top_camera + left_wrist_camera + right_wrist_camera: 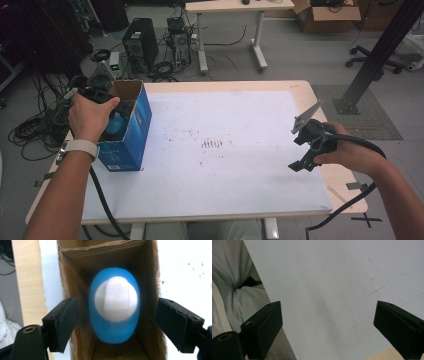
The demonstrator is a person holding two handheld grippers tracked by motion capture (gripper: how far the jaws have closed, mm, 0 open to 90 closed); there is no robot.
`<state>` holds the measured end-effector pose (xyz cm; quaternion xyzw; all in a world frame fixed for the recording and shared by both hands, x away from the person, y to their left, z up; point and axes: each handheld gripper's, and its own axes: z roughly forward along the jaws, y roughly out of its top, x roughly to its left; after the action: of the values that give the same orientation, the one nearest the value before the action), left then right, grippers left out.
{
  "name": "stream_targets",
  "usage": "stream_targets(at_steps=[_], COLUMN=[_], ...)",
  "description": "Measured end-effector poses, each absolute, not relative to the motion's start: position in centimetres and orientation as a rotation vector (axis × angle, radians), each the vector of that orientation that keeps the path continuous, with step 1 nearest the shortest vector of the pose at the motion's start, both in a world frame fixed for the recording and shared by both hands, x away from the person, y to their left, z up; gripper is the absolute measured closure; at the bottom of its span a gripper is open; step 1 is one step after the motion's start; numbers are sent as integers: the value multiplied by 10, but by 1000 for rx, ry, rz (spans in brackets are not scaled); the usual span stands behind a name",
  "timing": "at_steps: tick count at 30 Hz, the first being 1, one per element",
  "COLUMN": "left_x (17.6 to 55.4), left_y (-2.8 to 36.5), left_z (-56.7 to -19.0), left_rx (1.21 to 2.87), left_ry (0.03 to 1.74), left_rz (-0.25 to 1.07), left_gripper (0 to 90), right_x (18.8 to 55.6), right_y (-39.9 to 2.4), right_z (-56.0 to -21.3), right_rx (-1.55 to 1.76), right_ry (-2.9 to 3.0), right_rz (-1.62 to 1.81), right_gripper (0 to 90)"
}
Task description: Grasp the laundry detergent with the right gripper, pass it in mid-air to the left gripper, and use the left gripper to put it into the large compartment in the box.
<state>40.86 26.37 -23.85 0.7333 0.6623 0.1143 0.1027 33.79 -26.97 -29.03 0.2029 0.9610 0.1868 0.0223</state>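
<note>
A blue, egg-shaped object with a white round cap sits down inside the open blue cardboard box, resting near the bottom between the brown inner walls. In the left gripper view it looks a little blurred, so I cannot tell exactly what it is; from the high view a patch of its blue shows through the box's open top.

The box stands upright at the left edge of the table, on the white sheet that covers most of the tabletop.

The left gripper is held over the mouth of the box, pointing down into it, with the person's left hand wrapped around it. Its jaws stand apart, one on either side of the box walls, and neither pad touches the blue object; nothing is held.

Well apart, near the right edge of the table, the right hand holds the right gripper just above the white sheet. Its jaws are spread wide with only bare sheet between them, gripping nothing. A black cable trails from it off the table's near edge.

Behind the table, on the floor, stand a computer tower and a tangle of cables.
</note>
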Motion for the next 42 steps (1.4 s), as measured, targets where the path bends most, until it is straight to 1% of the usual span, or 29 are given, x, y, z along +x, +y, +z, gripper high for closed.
stream_targets(at_steps=[11, 15, 20, 24, 38, 42], left_x=[393, 386, 378, 373, 363, 362], left_y=[249, 239, 228, 217, 183, 176], left_z=[-206, -193, -182, -177, -166, -163], left_rx=[2186, 2224, 2231, 2249, 2331, 2347], left_ry=[1887, 1870, 1830, 1788, 1651, 1606], left_rz=[347, 357, 341, 325, 298, 261], left_gripper=[178, 169, 158, 129, 111, 55], right_x=[328, 326, 325, 324, 323, 323], right_y=[-274, -274, -274, -274, -274, -274], right_z=[-280, -278, -276, -276, -273, -272], right_rx=[631, 626, 629, 629, 640, 646], right_ry=[2957, 2954, 2950, 2951, 2945, 2944], right_rz=[593, 602, 615, 611, 611, 612], right_gripper=[82, 82, 82, 79, 79, 76])
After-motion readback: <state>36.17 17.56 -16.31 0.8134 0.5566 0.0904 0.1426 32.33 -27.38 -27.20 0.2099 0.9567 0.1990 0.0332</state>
